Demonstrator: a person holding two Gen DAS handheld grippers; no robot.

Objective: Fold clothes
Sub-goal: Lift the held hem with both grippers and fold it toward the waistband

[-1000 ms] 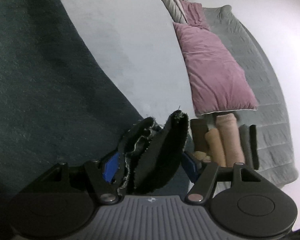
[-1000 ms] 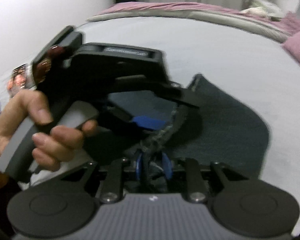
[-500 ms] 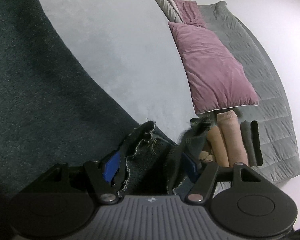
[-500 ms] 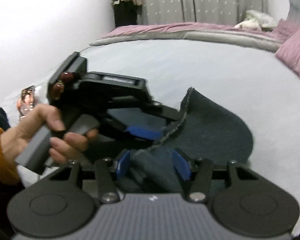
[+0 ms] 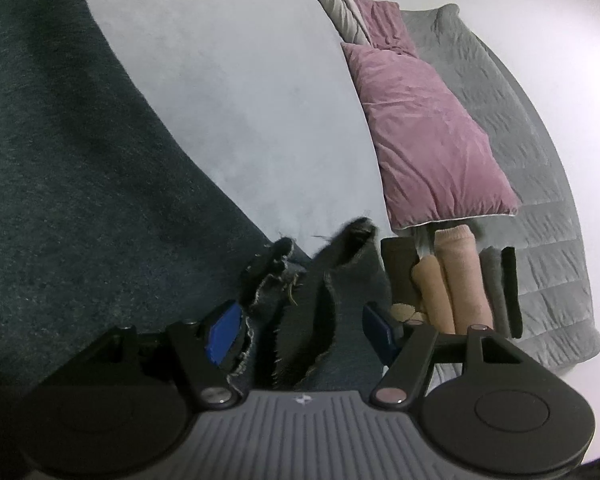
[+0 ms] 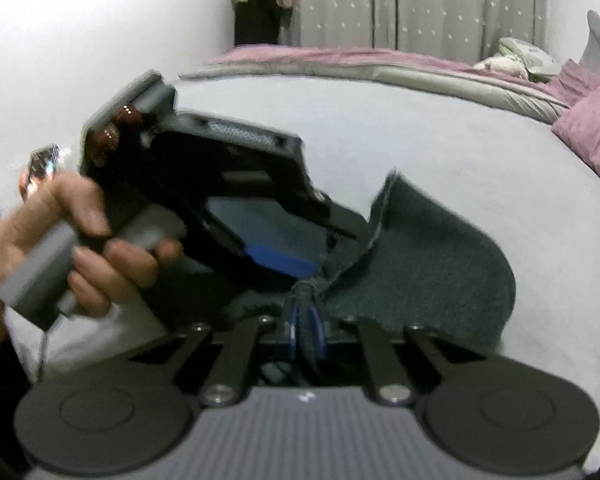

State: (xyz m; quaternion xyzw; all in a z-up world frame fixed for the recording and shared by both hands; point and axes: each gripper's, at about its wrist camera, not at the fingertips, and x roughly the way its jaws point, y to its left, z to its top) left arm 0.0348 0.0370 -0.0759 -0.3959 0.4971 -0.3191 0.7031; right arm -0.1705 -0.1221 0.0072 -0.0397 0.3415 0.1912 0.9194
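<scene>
A dark teal garment with a frayed hem lies spread on the pale grey bed sheet. My left gripper stands open, and a bunched-up fold of the frayed hem rises loosely between its blue pads. In the right wrist view the garment stretches away to the right. My right gripper is shut on a pinch of its hem, right below the left gripper, which a person's hand holds.
A pink pillow lies on a grey quilt at the right. Below it sits a row of folded clothes, beige, pink and dark. A grey dotted curtain and more bedding stand at the far end.
My right gripper's jaws spread apart around the hem, then closed again on it. The fold of cloth between the left jaws shifted and changed shape. The left gripper stayed put.
</scene>
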